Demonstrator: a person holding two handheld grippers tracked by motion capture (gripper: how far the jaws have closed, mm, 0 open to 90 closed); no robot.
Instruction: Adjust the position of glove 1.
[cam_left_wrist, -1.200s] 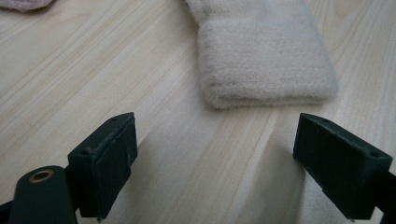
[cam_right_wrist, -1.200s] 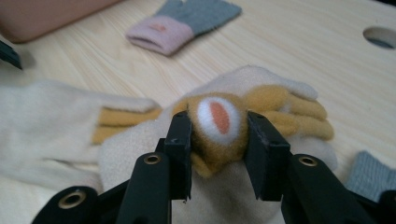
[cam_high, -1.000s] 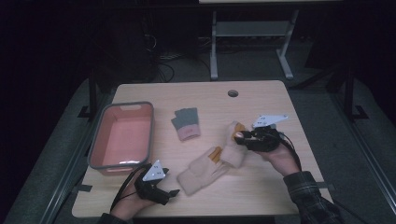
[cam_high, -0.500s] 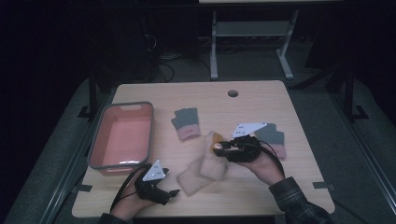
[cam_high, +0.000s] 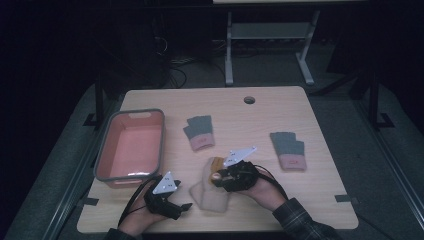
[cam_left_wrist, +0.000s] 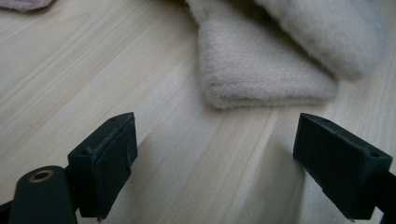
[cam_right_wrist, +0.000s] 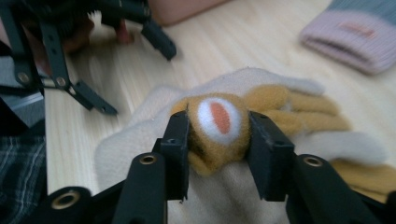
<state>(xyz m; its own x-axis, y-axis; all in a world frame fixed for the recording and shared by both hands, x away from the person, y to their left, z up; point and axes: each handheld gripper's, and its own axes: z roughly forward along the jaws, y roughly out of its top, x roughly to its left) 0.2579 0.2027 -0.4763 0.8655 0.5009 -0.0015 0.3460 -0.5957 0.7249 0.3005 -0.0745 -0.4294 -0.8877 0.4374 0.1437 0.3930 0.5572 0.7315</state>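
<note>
A cream glove (cam_high: 212, 196) with an orange paw-patterned side lies folded near the table's front middle. My right gripper (cam_high: 216, 176) is over it from the right. In the right gripper view the gripper (cam_right_wrist: 217, 135) has its pads pressed on an orange lump (cam_right_wrist: 217, 117) of that glove with a white and red patch. Its jaws have just been opening slightly with the lump still between them. My left gripper (cam_high: 183, 207) rests at the front left, open. In its own view the left gripper (cam_left_wrist: 215, 158) faces the glove's cream edge (cam_left_wrist: 266, 81), a little short of it.
A pink bin (cam_high: 102, 168) with a grey rim stands at the left. One grey and pink mitten (cam_high: 200, 132) lies behind the cream glove, another (cam_high: 289, 150) to the right. A cable hole (cam_high: 249, 100) sits near the far edge.
My right gripper has moved left and toward the front, carrying the glove's orange part over the cream part. The right-hand grey and pink mitten is now uncovered. The left gripper stayed put.
</note>
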